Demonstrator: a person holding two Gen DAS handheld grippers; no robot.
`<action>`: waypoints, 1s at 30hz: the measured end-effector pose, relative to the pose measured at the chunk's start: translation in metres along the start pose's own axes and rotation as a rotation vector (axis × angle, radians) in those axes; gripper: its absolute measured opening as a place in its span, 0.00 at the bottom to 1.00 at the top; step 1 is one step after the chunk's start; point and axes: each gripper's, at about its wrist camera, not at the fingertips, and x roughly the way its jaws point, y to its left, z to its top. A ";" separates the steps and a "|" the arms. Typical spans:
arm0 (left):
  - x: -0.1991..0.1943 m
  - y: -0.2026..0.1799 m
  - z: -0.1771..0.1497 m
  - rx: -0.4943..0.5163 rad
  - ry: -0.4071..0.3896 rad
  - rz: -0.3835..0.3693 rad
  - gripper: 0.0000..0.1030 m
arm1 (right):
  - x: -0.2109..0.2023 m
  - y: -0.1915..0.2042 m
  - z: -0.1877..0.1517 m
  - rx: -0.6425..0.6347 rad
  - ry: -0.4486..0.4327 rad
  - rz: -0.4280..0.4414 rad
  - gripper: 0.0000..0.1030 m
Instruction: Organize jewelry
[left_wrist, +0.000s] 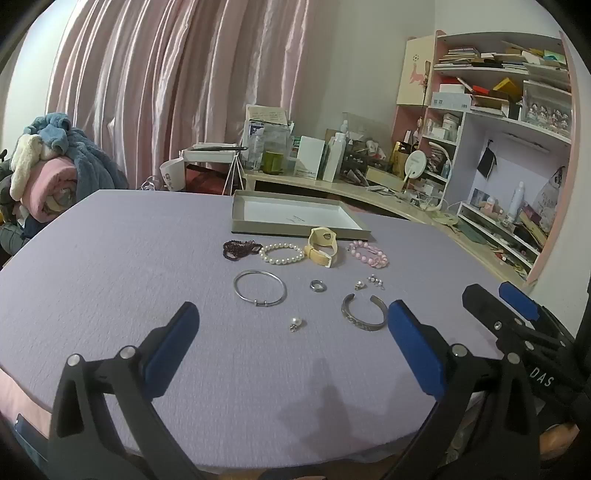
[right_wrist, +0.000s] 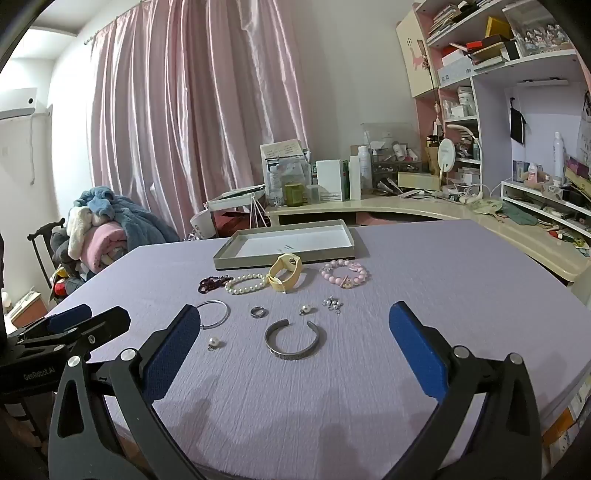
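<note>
both jaws gape empty; only the right view hides half the silver bangle (right_wrist: 218, 314).

We've got a matt, finely ribbed lilac cloth (left_wrist: 147, 258) on the table. The bangle (left_wrist: 259, 288) at 11 o'clock and cuff (right_wrist: 294, 341) look like shiny metal; pearl bracelet (left_wrist: 281, 253) glossy, curtain (left_wrist: 166, 92) satiny.

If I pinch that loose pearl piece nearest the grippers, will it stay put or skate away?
The pearl piece looks round and glossy, so it may roll or slip off flat pads. Its small metal loop probably limits rolling to a short wobble. It sits alone on the textured purple cloth, which should add some grip. It is likely very light.
</note>
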 end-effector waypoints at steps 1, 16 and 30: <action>0.000 0.000 0.000 0.001 0.002 0.001 0.98 | 0.000 0.000 0.000 0.000 0.003 -0.001 0.99; 0.000 0.000 0.000 0.001 0.003 0.001 0.98 | 0.001 0.002 0.003 -0.002 0.000 -0.001 0.99; 0.000 0.000 0.000 0.004 -0.001 0.000 0.98 | 0.002 0.003 0.005 -0.004 -0.005 -0.001 0.99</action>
